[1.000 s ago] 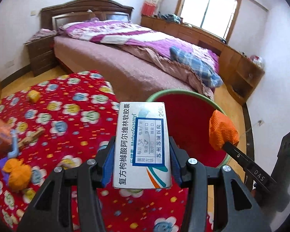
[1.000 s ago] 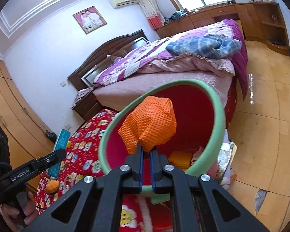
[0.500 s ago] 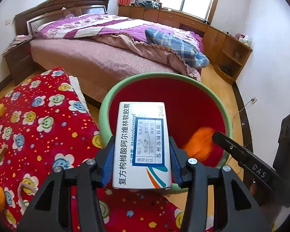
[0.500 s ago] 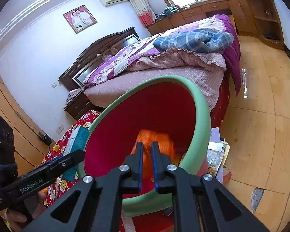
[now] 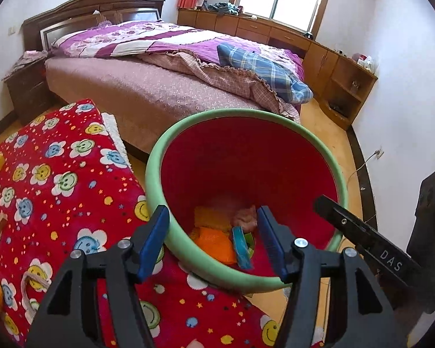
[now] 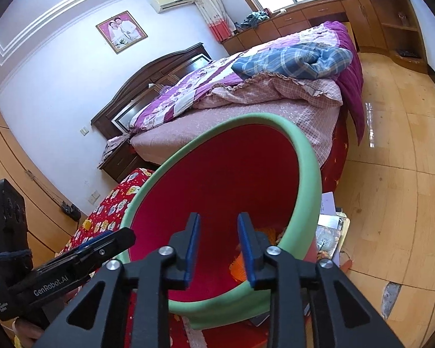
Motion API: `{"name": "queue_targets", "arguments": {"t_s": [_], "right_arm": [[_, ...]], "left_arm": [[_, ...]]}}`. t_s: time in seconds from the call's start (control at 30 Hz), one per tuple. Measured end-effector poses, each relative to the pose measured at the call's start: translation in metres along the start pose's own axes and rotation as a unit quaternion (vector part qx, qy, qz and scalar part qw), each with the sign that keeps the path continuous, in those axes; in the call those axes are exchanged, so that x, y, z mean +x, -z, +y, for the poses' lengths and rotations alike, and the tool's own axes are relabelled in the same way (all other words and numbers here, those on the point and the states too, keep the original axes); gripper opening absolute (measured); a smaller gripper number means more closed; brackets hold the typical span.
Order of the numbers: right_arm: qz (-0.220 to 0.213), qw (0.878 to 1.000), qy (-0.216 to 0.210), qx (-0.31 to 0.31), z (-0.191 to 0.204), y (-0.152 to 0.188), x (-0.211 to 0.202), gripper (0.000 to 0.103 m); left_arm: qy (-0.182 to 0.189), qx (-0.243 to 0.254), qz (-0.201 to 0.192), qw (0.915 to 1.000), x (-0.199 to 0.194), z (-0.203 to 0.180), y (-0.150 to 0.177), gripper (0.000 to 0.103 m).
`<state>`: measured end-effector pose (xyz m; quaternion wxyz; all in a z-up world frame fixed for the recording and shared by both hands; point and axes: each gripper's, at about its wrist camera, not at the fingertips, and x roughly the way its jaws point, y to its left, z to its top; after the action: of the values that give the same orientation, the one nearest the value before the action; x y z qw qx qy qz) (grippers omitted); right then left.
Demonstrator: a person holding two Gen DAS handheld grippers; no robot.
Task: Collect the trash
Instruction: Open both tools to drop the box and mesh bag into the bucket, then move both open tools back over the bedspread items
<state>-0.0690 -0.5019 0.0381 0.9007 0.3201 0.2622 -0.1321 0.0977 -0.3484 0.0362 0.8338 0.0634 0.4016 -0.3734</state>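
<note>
Left wrist view: left gripper [image 5: 213,237] over one green-rimmed red bin [image 5: 171,229], jaws opening with nothing clamped between them. Down in the bin, four bits of trash: one orange net [image 5: 214,242], one yellow piece [image 5: 210,216], one pinkish wad [image 5: 245,217], one teal-edged box [image 5: 240,246] on its edge. One red smiley-flower cloth [image 5: 58,179] left of the bin, one bed [image 5: 159,87] behind.

Right wrist view: right gripper [image 6: 219,245] at the same bin [image 6: 307,174], jaws opening, empty; orange net [image 6: 239,268] partly seen below
</note>
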Motion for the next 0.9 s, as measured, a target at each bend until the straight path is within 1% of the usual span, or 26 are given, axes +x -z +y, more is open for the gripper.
{"name": "queue_targets", "arguments": {"t_s": [0.07,0.2,0.27,0.5,0.57,0.77,0.9], "right_arm": [[0.001,1.000,0.000,0.001,0.002,0.001,0.000,0.039],[0.002,1.000,0.000,-0.006,0.011,-0.001,-0.003,0.041],[-0.003,1.000,0.001,-0.007,0.015,-0.001,-0.006,0.047],[-0.007,1.000,-0.002,-0.013,0.030,-0.001,-0.013,0.054],[-0.009,1.000,-0.004,-0.018,0.036,-0.001,-0.016,0.059],[-0.011,0.999,-0.014,-0.031,0.056,0.001,-0.024,0.060],[-0.011,0.999,-0.023,-0.040,0.070,0.004,-0.029,0.061]], "left_arm": [[0.003,-0.007,-0.005,1.0000,-0.006,0.003,0.001,0.063],[-0.001,-0.019,-0.013,0.9997,-0.017,0.011,0.001,0.063],[-0.001,-0.025,-0.017,0.9995,-0.022,0.015,0.002,0.063],[-0.016,-0.053,-0.027,0.9981,-0.046,0.035,0.005,0.063],[-0.022,-0.061,-0.032,0.9974,-0.054,0.042,0.007,0.063],[-0.037,-0.102,-0.046,0.9931,-0.078,0.070,0.012,0.063],[-0.054,-0.118,-0.048,0.9904,-0.095,0.086,0.019,0.063]]}}
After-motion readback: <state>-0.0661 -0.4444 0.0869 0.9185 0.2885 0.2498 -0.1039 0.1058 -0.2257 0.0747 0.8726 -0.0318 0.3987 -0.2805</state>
